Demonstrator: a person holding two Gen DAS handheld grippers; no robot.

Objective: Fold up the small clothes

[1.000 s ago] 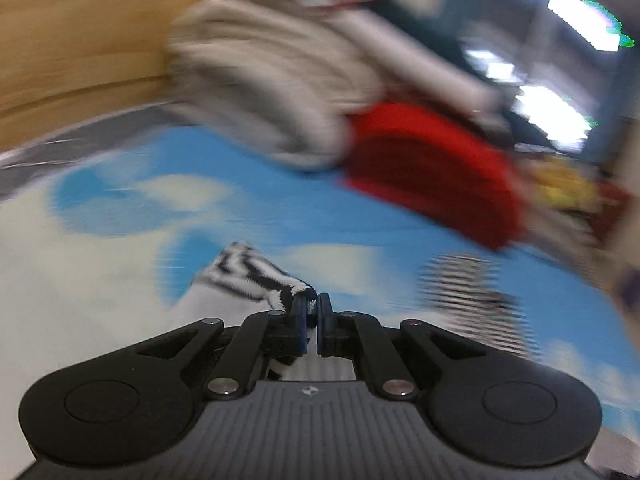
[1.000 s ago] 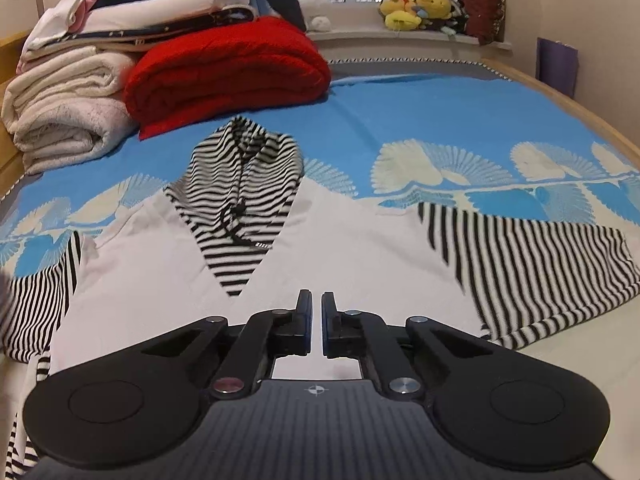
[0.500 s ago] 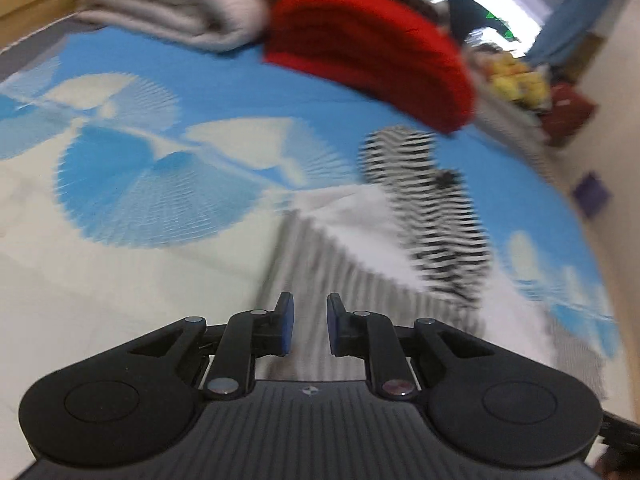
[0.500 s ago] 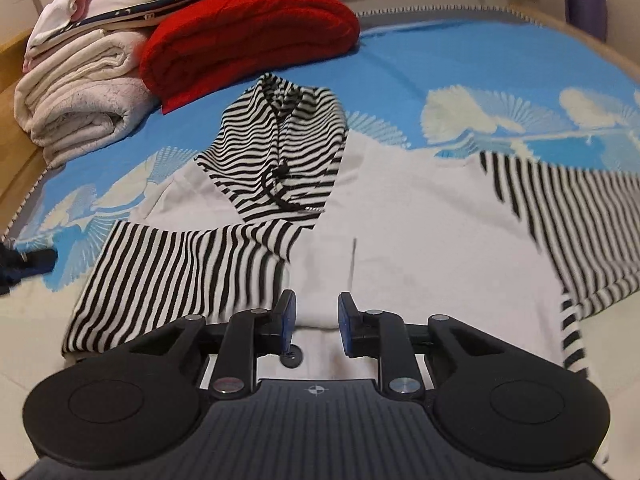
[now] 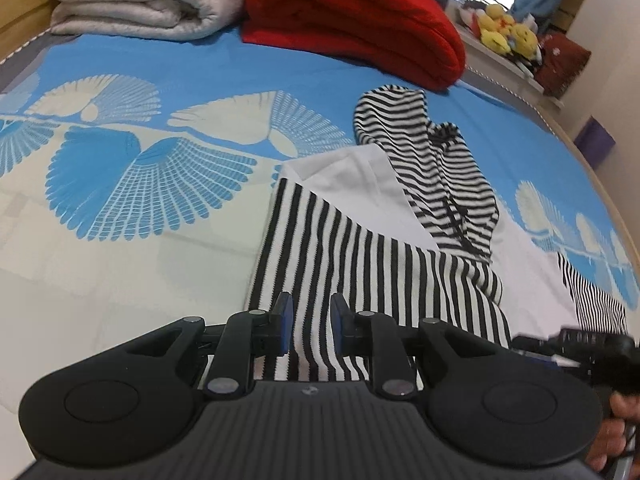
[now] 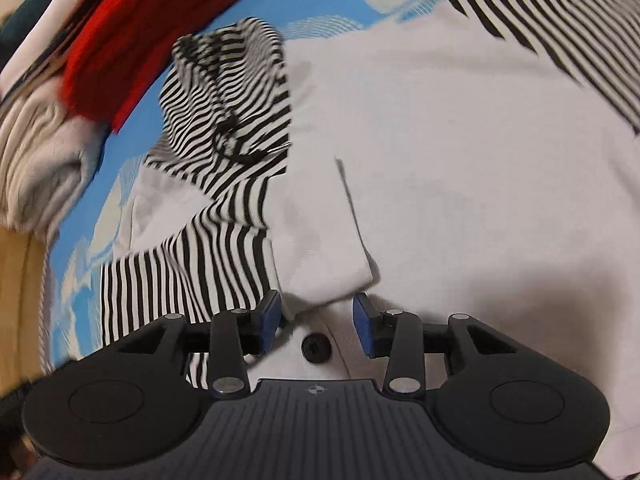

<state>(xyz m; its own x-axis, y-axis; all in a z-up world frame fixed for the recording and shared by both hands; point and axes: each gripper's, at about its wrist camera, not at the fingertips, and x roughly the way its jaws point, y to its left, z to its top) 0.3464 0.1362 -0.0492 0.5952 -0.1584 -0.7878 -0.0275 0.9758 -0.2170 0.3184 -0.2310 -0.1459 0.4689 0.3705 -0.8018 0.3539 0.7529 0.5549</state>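
Item: white cotton hooded top with black-and-white striped sleeves and hood (image 5: 360,184), laid flat on a blue bedcover printed with cream fan shapes (image 5: 132,184). One striped sleeve (image 5: 360,264) is folded inward across the white body; the striped hood (image 5: 436,168) is spread above it, toward the far end of the bed.

Left gripper (image 5: 308,322): jaws opening, a narrow gap, blue pads just above the folded sleeve, no cloth pinched.

Right gripper (image 6: 316,322): jaws opening, a wider gap, set over the white body's lower edge beside a small black button (image 6: 316,347); nothing gripped.

Also recorded: folded red knitted blanket (image 5: 352,20); rolled grey-white fleece blanket (image 5: 140,0); yellow plush toys (image 5: 504,32) on a far ledge.
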